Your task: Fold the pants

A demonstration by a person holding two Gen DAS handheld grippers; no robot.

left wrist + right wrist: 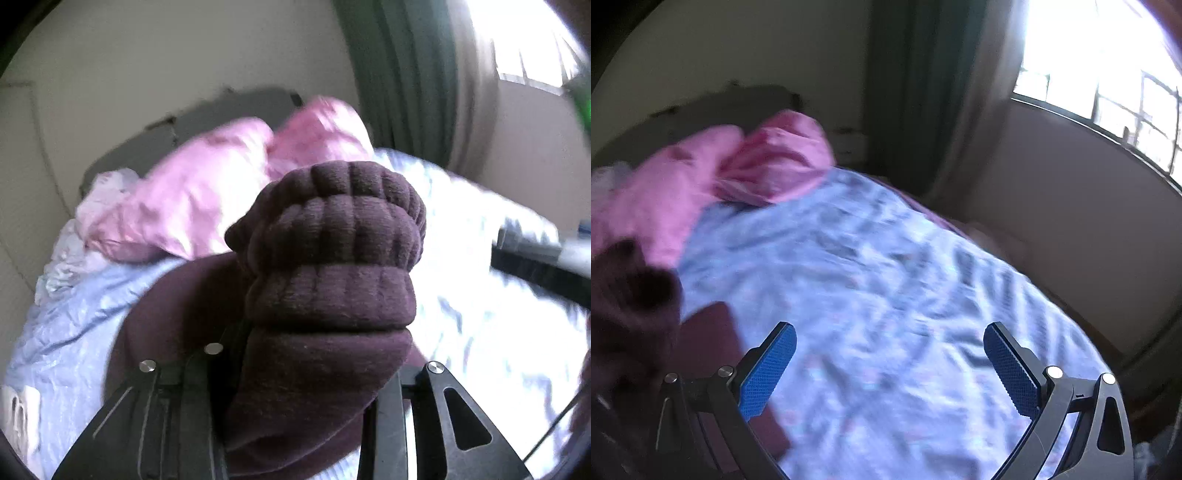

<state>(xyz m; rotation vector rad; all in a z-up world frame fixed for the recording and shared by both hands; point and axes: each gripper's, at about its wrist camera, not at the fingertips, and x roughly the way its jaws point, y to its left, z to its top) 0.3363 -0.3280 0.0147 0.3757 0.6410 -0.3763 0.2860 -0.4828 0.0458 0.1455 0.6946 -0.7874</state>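
the left gripper (295, 369) is being held closed on the dark maroon fleece pants (325, 280), a bunched elastic cuff or waistband of which is standing up between its jaws and filling the left wrist view. the rest of the garment is trailing down and to the left onto the pale blue patterned bedspread (74, 332). the right gripper (890, 365) is being held wide apart, its blue textured pads (768, 373) gripping nothing, over bare bedspread. in the blurred right wrist view the pants are lying to its left, apparently with the long axis running toward the pink satin pillows (738, 166). the left gripper is judged nearer; the right one is being required to cross leftward.
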